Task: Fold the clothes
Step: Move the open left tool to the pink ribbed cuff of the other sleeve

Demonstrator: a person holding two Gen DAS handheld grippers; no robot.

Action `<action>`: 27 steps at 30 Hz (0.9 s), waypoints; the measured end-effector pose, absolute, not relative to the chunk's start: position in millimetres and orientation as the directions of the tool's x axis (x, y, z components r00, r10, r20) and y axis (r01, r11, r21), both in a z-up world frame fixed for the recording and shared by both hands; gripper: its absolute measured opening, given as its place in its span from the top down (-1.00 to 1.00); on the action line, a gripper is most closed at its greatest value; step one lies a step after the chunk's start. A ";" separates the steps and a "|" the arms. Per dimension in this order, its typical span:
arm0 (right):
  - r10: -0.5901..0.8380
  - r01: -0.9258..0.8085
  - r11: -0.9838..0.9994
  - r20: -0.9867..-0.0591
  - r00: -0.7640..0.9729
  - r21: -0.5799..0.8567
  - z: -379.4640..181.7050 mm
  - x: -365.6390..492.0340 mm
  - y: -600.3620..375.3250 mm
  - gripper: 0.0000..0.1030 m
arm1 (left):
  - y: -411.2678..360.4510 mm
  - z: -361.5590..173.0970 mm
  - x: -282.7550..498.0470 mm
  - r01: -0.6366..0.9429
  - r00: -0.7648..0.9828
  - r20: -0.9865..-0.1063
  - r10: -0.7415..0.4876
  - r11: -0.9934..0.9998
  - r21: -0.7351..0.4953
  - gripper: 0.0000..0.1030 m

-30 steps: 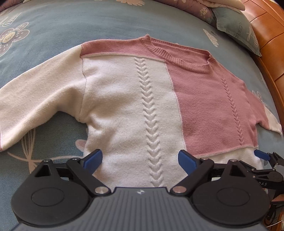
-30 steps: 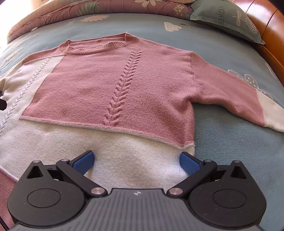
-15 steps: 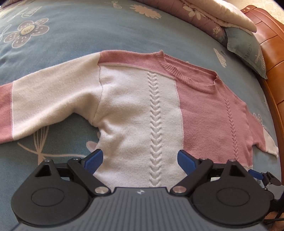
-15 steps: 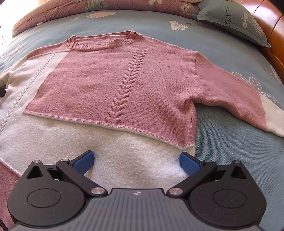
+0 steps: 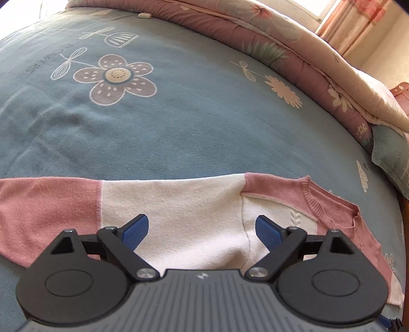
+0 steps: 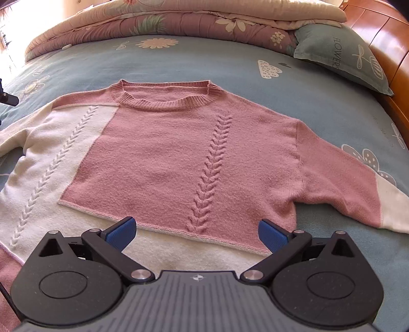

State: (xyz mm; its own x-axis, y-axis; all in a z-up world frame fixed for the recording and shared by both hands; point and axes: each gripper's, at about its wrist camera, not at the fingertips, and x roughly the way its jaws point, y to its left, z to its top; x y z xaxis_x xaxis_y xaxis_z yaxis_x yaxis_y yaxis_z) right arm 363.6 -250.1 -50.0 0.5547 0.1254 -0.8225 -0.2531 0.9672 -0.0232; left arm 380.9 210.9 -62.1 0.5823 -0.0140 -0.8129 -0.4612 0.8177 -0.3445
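A pink and cream knitted sweater (image 6: 184, 158) lies flat, front up, on the blue bedspread, neck toward the far side and both sleeves spread out. In the left wrist view its cream and pink left sleeve (image 5: 163, 204) runs across the frame, and my left gripper (image 5: 202, 231) hovers open above the sleeve near the shoulder seam, with nothing between its blue pads. My right gripper (image 6: 196, 233) hangs open over the cream band at the sweater's hem, also holding nothing. The sweater's right sleeve (image 6: 340, 178) reaches out to the right with a cream cuff.
The flowered blue bedspread (image 5: 179, 120) stretches beyond the sweater. A rolled floral quilt (image 6: 179, 23) lies along the far edge, a grey-green pillow (image 6: 342, 53) at the far right beside the wooden headboard (image 6: 388, 33). A dark part of the other gripper (image 6: 7, 98) shows at the left edge.
The left gripper has swung left from over the sweater's body to over its left sleeve and shoulder. The right gripper has pulled back a little, so more of the sweater shows. Both stayed open.
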 end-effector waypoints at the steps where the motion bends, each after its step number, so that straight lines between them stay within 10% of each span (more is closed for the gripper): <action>1: 0.132 -0.257 0.966 -0.822 0.554 -0.018 -49.3 364.6 -245.7 -1.00 | 218.7 -63.8 374.1 -0.487 0.578 -0.816 -0.012 0.797 -0.357 -0.76; 15: 0.200 -0.341 0.940 -0.828 0.524 0.012 -48.9 368.0 -171.6 -1.00 | 294.3 -72.8 306.7 -0.588 0.606 -0.795 0.008 0.677 -0.442 -0.74; 27: 0.272 -0.417 0.907 -0.835 0.479 0.056 -57.5 372.9 -98.2 -1.00 | 270.1 -99.5 386.0 -0.235 0.524 -0.747 -0.409 0.774 -0.589 -0.75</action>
